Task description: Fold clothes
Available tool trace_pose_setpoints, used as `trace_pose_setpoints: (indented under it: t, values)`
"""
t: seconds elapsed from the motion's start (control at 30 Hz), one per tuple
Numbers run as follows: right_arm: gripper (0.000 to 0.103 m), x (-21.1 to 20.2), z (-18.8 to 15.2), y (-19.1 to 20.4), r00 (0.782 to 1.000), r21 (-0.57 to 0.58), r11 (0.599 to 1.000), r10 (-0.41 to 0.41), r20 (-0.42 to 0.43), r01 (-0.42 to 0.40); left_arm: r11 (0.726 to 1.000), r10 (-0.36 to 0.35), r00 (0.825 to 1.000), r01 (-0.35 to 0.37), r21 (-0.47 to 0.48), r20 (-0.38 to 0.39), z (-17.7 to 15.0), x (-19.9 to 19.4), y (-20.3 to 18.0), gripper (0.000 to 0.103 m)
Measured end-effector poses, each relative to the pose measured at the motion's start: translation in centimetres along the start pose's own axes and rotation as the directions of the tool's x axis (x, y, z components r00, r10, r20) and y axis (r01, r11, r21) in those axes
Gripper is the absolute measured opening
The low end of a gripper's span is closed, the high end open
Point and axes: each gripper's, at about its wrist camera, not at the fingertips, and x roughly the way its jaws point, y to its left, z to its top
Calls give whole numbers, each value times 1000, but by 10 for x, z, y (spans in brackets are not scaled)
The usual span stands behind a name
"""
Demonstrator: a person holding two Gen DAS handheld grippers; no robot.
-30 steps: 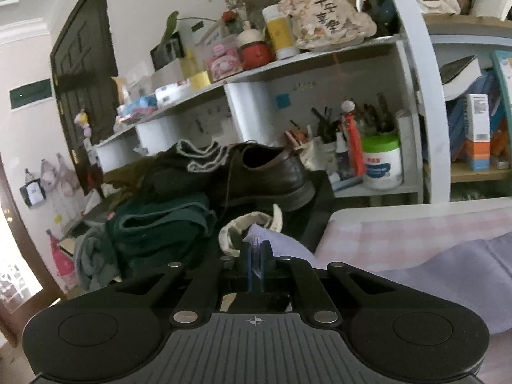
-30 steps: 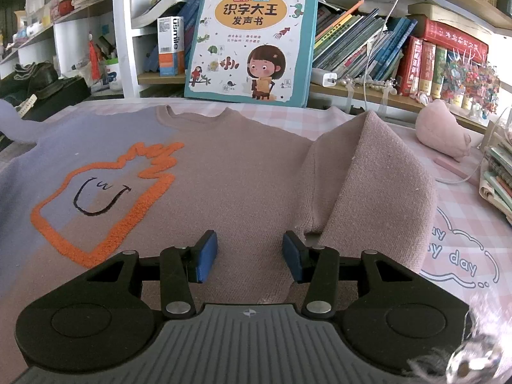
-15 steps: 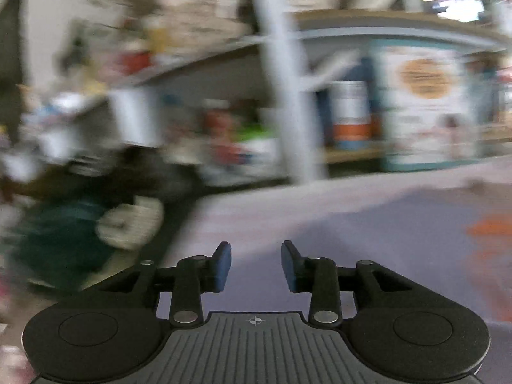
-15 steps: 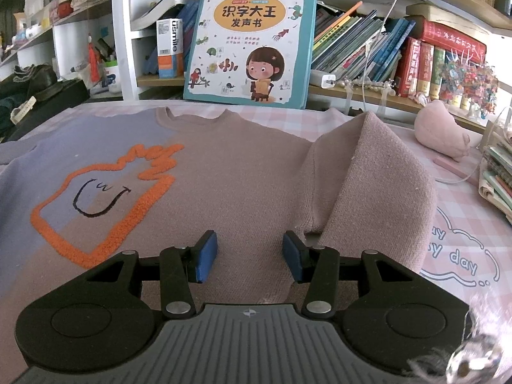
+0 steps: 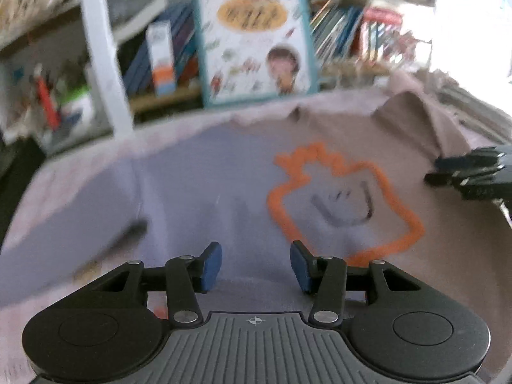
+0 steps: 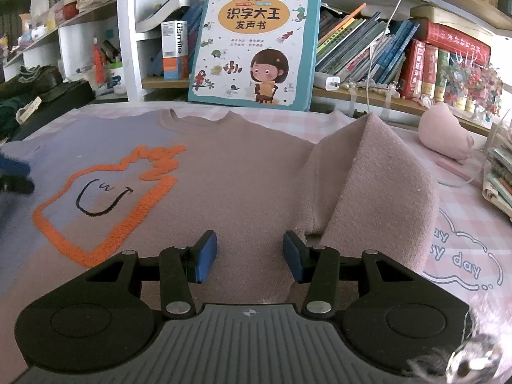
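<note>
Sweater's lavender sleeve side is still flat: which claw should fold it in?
Left. The left claw, jaws opening and empty, hovers over the sweater's lavender half. The right claw sits by the already folded pink sleeve.

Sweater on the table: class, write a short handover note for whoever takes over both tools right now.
Left tool: jaws opening, nothing between them, over the sweater's lilac side.
Right tool: open, empty, hovering at the edge of the folded-in sleeve.
Sweater lies flat, front up, collar toward the picture book, orange outline design showing.
Done: that one sleeve folded over the body.
Left: probably fold in the lilac side, then fold the body.
</note>
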Motion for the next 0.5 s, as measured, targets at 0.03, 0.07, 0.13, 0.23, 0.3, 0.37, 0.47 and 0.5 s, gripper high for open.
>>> trace_pose_setpoints:
  t: [0.03,0.07,0.13,0.23,0.3,0.37,0.47,0.5]
  values:
    - [45,0,0,0,1000,0,1000,0,0,0,999,39,999,-39,1,-23,-5,-4,6,48]
    - [45,0,0,0,1000,-1,1000,0,0,0,997,78,996,-78,4,-45,-9,-7,12,48]
    - [45,0,0,0,1000,-1,1000,1,0,-1,984,178,982,-179,-3,-67,-21,-23,26,48]
    - [45,0,1,-1,1000,-3,1000,1,0,-1,963,261,962,-265,-45,-84,-35,-42,46,48]
    - [45,0,1,-1,1000,-3,1000,1,0,-1,954,280,957,-285,-86,-74,-41,-54,53,48]
    - [45,0,1,-1,1000,-4,1000,1,0,-1,954,279,960,-280,-110,-30,-40,-62,53,48]
    - [45,-3,0,6,999,-45,998,-32,10,33,971,211,977,-205,-121,36,-27,-54,45,48]
    - [46,-4,0,9,999,-62,997,-47,15,48,976,187,981,-179,-124,58,-23,-51,43,48]
